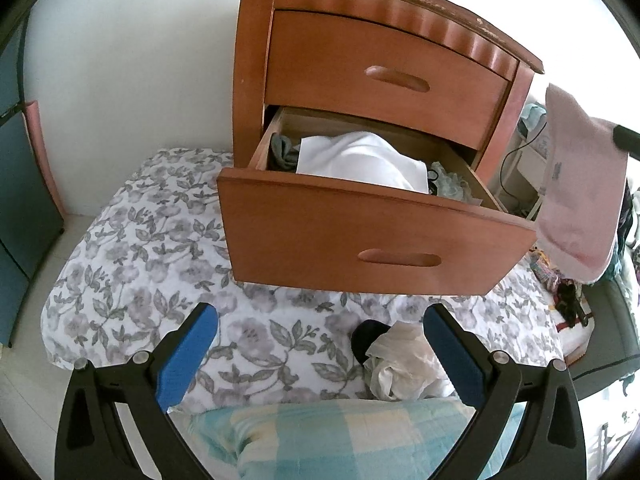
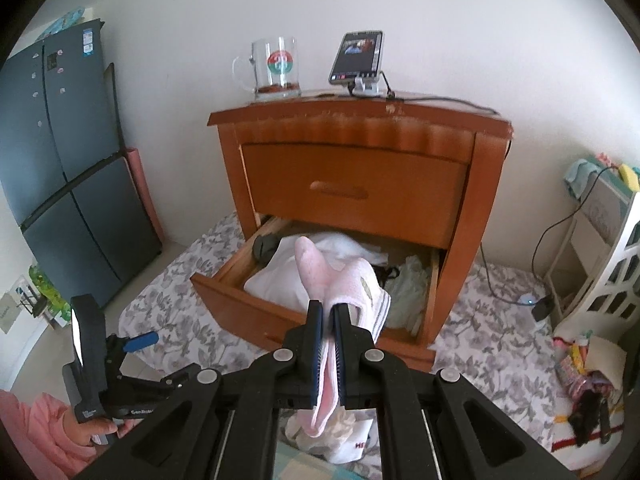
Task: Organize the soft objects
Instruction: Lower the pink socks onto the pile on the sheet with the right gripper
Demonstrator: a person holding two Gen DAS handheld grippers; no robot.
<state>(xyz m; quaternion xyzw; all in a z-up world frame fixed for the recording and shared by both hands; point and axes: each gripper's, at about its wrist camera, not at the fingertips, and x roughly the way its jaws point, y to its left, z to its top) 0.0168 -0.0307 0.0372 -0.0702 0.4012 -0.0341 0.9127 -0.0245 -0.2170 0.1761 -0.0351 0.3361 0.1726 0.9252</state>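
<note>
Two drawers made up the front of the wooden nightstand (image 2: 360,184), which stood on a floral bedspread (image 1: 152,248); the upper drawer (image 1: 384,80) was shut and the lower drawer (image 1: 372,236) was pulled well out. Inside it lay a white folded cloth (image 1: 360,160) in the middle, a dark grey piece (image 1: 282,152) at one end and something pale green and crumpled (image 1: 452,184) at the other — so some of the soft things looked already stowed.

Next in size, the pink sock (image 2: 336,276) hung in the air in front of the open drawer, pinched between the pads of the right gripper (image 2: 329,344), whose jaws were clamped tight on it. It was not yet inside the drawer.

On the bedspread below, just in front of the drawer, a small heap was left: a crumpled white garment (image 1: 400,364) touching a dark sock (image 1: 366,336). The left gripper (image 1: 320,344) hovered above the bedspread with its blue pads spread wide apart, grasping nothing.

By my judgement the job stood partway — one sock in transit, and at least that heap to be put away.
</note>
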